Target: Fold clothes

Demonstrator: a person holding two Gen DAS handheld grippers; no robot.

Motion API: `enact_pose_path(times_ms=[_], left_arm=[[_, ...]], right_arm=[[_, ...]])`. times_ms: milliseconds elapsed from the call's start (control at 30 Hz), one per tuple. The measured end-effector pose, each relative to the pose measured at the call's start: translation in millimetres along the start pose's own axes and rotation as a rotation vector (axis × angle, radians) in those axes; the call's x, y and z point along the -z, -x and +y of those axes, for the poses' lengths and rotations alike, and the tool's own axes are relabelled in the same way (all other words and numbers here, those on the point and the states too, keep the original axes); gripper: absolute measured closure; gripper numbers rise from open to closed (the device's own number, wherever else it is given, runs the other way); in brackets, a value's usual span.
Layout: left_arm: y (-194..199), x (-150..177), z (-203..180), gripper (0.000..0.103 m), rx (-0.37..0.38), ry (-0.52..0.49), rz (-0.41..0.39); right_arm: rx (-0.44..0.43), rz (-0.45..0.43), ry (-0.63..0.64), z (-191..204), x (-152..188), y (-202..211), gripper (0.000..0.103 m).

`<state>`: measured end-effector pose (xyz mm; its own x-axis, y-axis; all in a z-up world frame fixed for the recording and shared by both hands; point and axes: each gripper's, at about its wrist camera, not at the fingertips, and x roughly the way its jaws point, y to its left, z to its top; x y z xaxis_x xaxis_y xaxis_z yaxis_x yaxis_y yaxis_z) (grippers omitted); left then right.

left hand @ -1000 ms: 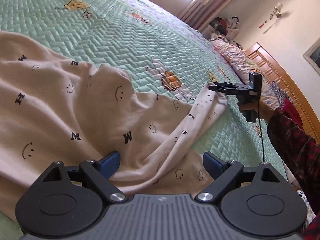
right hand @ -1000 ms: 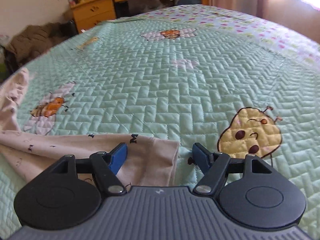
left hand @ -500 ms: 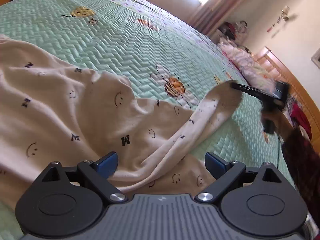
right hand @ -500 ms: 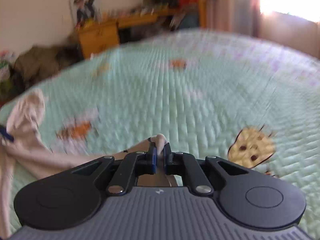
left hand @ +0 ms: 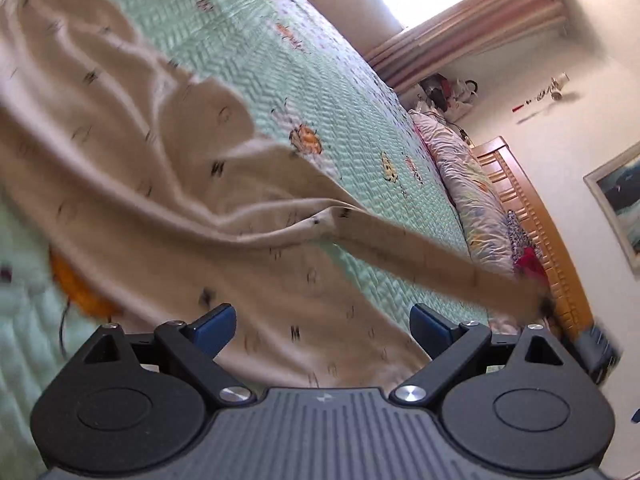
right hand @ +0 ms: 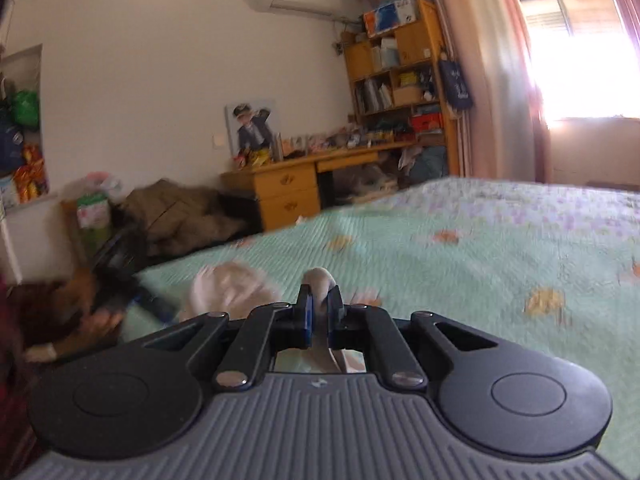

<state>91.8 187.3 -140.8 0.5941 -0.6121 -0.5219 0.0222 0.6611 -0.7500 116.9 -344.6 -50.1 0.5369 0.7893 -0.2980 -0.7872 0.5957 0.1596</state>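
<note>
Right hand-held gripper [right hand: 319, 312] clamped on beige sleeve [left hand: 420, 254], stretched toward lower right; left hand-held gripper [left hand: 322, 326] apart, over sweatshirt [left hand: 132, 168] body.

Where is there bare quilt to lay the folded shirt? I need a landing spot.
Bare green quilt lies beyond the beige shirt, between it and the pillows by the headboard, and towards the window. It is crowded near the left gripper, where the shirt spreads and its stretched sleeve crosses.
</note>
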Motion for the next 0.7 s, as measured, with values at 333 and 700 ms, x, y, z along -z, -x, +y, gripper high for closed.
enact_pose_path(times_ms=[333,700], left_arm=[[-27.7,29.9,-7.4,0.009,0.020,0.089,0.078],[-75.6,39.4,-49.3,0.008,0.038,0.116,0.133]], right_arm=[[0.367,-0.046,-0.339,22.2,120.9,76.6,0.043],[0.076,-0.325,-1.046,9.6,142.5,28.1,0.039]])
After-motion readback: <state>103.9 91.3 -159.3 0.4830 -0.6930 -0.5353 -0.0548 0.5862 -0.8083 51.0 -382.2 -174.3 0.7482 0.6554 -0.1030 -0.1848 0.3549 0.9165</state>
